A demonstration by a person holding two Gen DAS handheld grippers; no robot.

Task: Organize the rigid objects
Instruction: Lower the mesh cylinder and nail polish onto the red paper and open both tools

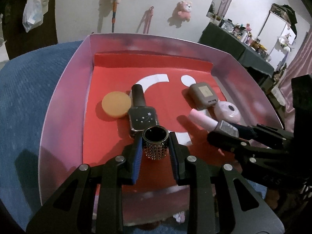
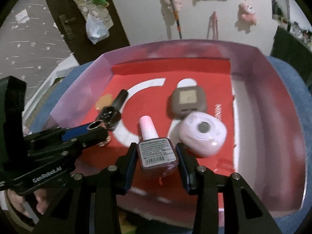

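My left gripper (image 1: 155,145) is shut on a studded metal cylinder (image 1: 155,143), held upright over the red floor of the pink tray (image 1: 64,89). My right gripper (image 2: 157,156) is shut on a pink nail polish bottle (image 2: 156,148) with a barcode label, its pale cap pointing away. That bottle also shows in the left wrist view (image 1: 212,121). In the tray lie a dark nail polish bottle (image 1: 141,113) with stars, an orange round sponge (image 1: 116,104), a brown square case (image 1: 203,95) and a pale pink round container (image 2: 202,134).
The tray sits on a blue cloth (image 1: 29,97). The tray's walls rise on all sides. A dark table with clutter (image 1: 243,44) stands at the far right. Plush toys hang on the wall behind.
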